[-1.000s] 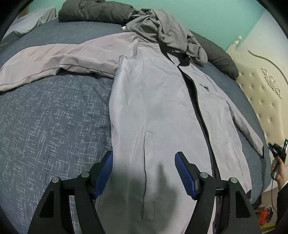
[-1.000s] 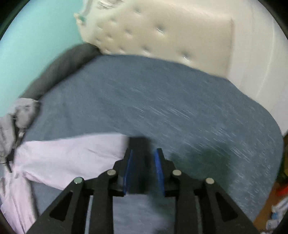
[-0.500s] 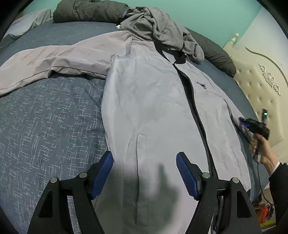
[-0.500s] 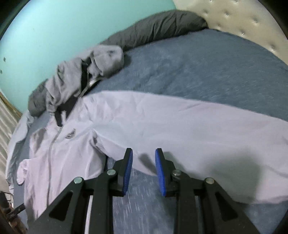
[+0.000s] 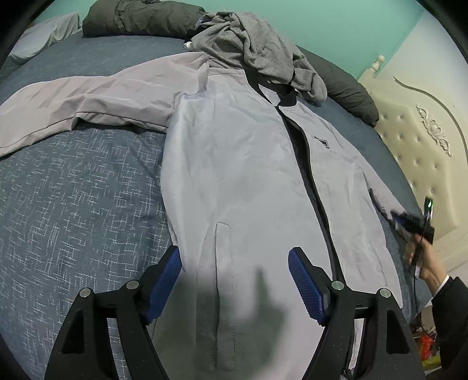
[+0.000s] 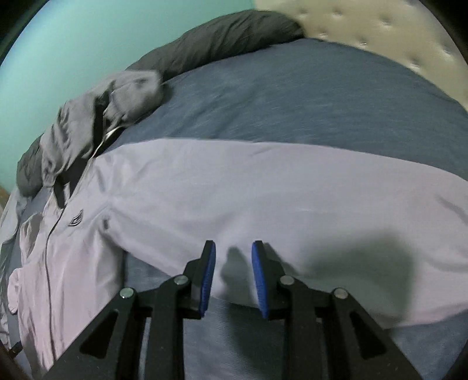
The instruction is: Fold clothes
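Note:
A light grey zip jacket [image 5: 239, 163] lies flat and face up on the blue bedspread [image 5: 73, 198], with both sleeves spread out. My left gripper [image 5: 234, 260] is open wide and empty, hovering over the jacket's lower front near the pocket. My right gripper [image 6: 233, 251] is open with a narrow gap, its tips over the lower edge of the jacket's right sleeve [image 6: 263, 198]. It also shows in the left wrist view [image 5: 409, 222] at the sleeve, held by a hand.
A crumpled grey hoodie [image 5: 257, 49] lies by the jacket's collar. Dark pillows [image 5: 137, 17] line the teal wall. A cream tufted headboard [image 5: 424, 146] stands at the right. The bed's edge drops off at lower right, with clutter on the floor [image 5: 427, 345].
My right gripper swung from the headboard side toward the jacket and closed in on the right sleeve. My left gripper stayed open and shifted slightly over the jacket front.

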### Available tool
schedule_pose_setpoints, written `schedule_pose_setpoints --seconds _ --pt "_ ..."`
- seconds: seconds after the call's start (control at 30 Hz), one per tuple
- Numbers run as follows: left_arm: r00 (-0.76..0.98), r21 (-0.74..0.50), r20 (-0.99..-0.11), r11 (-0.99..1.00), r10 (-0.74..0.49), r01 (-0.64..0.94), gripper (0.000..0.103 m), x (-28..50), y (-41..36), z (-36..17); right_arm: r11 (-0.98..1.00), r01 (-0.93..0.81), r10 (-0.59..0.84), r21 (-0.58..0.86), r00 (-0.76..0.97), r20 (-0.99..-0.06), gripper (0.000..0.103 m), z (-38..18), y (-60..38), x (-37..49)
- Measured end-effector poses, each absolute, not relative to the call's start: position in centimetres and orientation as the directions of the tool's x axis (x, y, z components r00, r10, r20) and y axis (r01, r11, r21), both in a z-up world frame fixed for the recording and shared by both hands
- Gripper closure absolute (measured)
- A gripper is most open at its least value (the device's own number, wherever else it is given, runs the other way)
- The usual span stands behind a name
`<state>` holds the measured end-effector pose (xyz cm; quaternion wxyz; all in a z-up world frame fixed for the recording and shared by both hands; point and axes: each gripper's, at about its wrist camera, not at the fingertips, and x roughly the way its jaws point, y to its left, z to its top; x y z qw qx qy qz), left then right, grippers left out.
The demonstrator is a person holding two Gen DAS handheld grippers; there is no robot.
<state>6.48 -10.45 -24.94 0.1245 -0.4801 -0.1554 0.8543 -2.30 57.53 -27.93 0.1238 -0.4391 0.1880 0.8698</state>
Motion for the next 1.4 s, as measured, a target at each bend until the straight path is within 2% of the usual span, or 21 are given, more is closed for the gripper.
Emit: schedule_pose_setpoints --seconds 0.1,0.2,0.3,0.5,0.63,0.9,1.23,1.4 --pt "-0.508 -0.396 -0.778 -0.916 0.370 -0.061 0.025 6.5 -10.5 -24.8 -0.905 -0.341 -0.029 0.255 -0.549 -0.835 0.078 -29.1 59.4 -0.8" --pt "-0.514 -0.401 -0.772 -0.914 0.374 -0.062 0.024 6.7 -10.8 -24.3 -0.897 -0.366 0.019 0.249 -0.594 -0.804 0.078 -27.3 60.6 1.1" --pt "-0.529 -0.400 -0.767 -0.915 0.364 -0.049 0.024 6.7 -11.7 -23.7 -0.873 -0.430 0.068 0.230 -0.574 -0.816 0.078 -27.0 62.5 3.1" --pt "-0.570 -0.367 -0.759 -0.930 0.316 -0.026 0.024 6.0 -15.7 -20.9 -0.888 -0.380 0.032 0.259 -0.613 -0.789 0.078 -25.5 61.9 5.2" --pt "-0.593 -0.356 -0.756 -0.934 0.279 0.015 0.024 5.3 -20.0 -19.6 -0.871 -0.333 -0.046 0.362 -0.678 -0.734 0.078 -24.3 58.1 5.0" --pt "-0.609 -0.314 -0.770 -0.944 0.191 0.101 0.024 4.1 -28.9 -18.7 -0.776 -0.156 -0.316 0.611 -0.742 -0.591 0.071 -23.2 46.1 3.5" --pt "-0.631 -0.394 -0.771 -0.846 0.090 0.361 0.025 2.9 -42.4 -20.9 -0.770 -0.054 -0.427 0.636 -0.697 -0.577 0.067 -25.6 34.3 3.1" --pt "-0.611 -0.333 -0.791 -0.832 -0.010 0.444 0.024 2.5 -46.8 -21.9 -0.769 -0.038 -0.447 0.638 -0.680 -0.581 0.067 -27.6 31.7 3.7"
